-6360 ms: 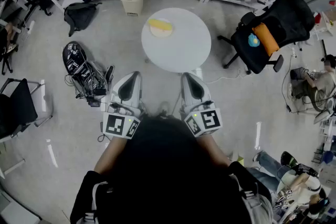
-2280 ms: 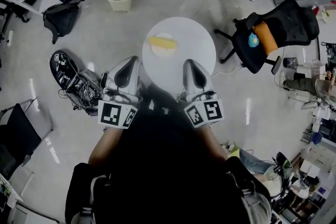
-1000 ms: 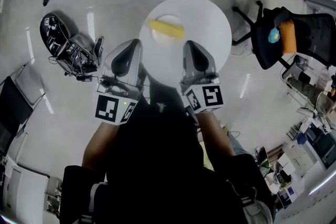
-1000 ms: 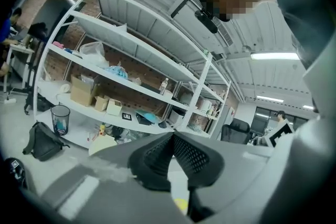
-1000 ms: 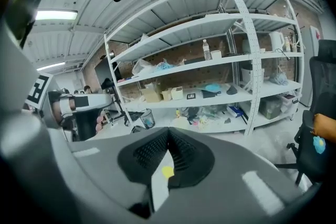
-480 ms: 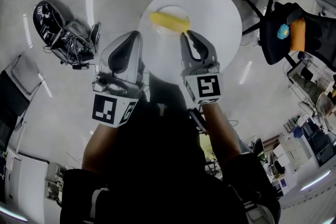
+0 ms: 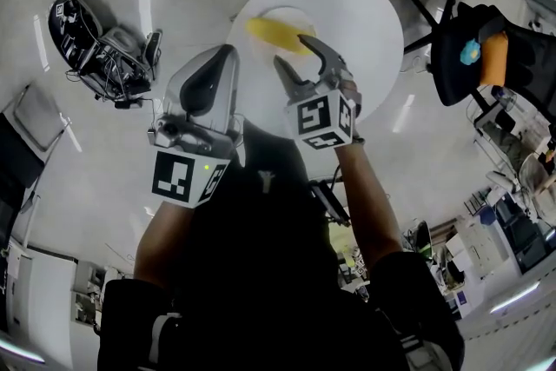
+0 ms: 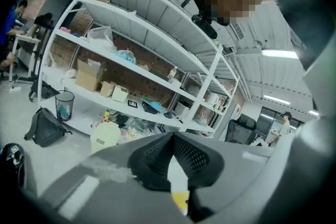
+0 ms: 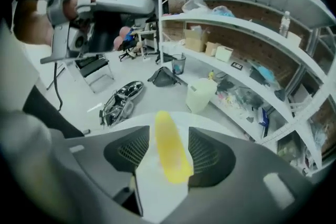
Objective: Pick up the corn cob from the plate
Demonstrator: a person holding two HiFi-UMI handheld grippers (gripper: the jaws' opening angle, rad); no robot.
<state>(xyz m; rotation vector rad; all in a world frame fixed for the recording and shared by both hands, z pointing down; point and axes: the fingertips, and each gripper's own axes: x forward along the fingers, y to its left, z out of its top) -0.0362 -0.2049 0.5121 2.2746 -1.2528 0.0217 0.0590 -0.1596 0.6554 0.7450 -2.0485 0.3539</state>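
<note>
Tabletop: right tongs opened over corn.

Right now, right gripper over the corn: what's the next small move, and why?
Probably lower the right gripper a little so its jaws straddle the corn cob. The jaws have just been opening and stand apart; the cob lies lined up between them on the plate, but no pad touches it.

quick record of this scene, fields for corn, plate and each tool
corn cob: lying on the plate, not gripped
plate: on the round white table
right tool: jaws have just been opening, now apart; corn cob lines up in the gap, pads not touching it
left tool: shut, empty, held left of the plate
</note>
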